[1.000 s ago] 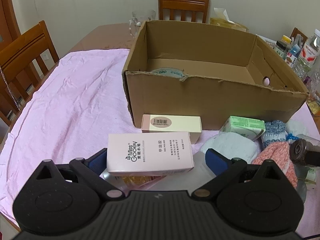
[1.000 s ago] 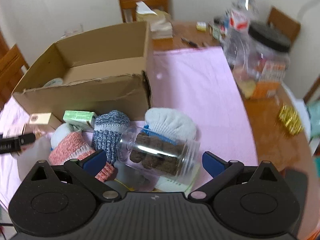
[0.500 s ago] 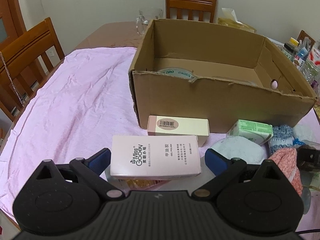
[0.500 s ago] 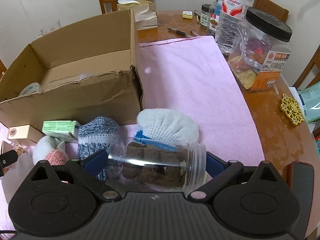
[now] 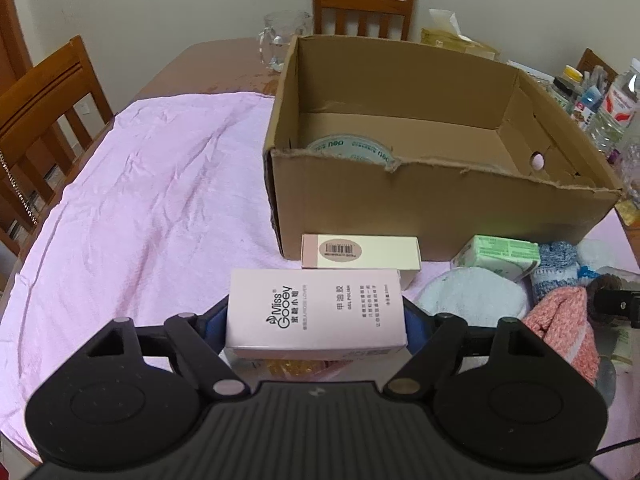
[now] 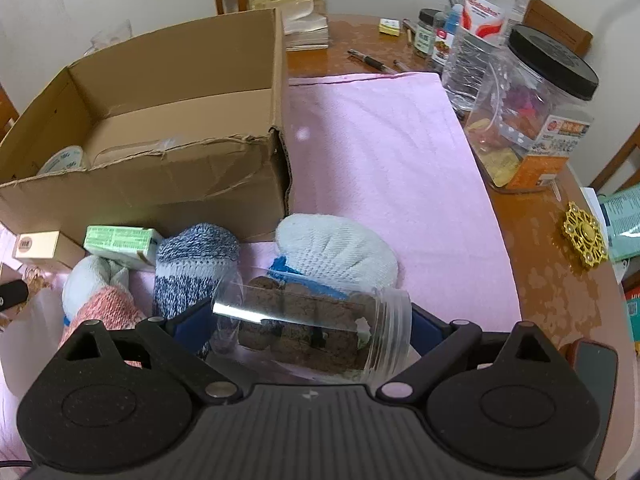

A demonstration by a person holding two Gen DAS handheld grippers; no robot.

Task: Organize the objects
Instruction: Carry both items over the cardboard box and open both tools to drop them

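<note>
A pink "Miss Gooey" box (image 5: pixel 316 312) lies crosswise between the fingers of my left gripper (image 5: pixel 316 320); the jaws are closing and the blue pads (image 5: pixel 214 320) touch both ends. In the right wrist view a clear jar of brown chunks (image 6: pixel 312 324) lies on its side between the fingers of my right gripper (image 6: pixel 312 326). Those jaws are closing too, and the pads (image 6: pixel 192 322) meet its base and threaded mouth. An open cardboard box (image 5: pixel 440 208) stands just behind, with a tape roll (image 5: pixel 348 146) inside.
A beige carton (image 5: pixel 360 250), a green carton (image 5: pixel 496 254) and rolled socks, blue-grey (image 6: pixel 196 256), white (image 6: pixel 336 248) and pink (image 6: pixel 108 304), lie before the box on the pink cloth (image 5: pixel 140 200). A big black-lidded jar (image 6: pixel 532 120), bottles and chairs stand around.
The left jaws have closed in from wide apart onto the ends of the pink box. The right gripper moved over the jar and its jaws narrowed to the jar's ends.
</note>
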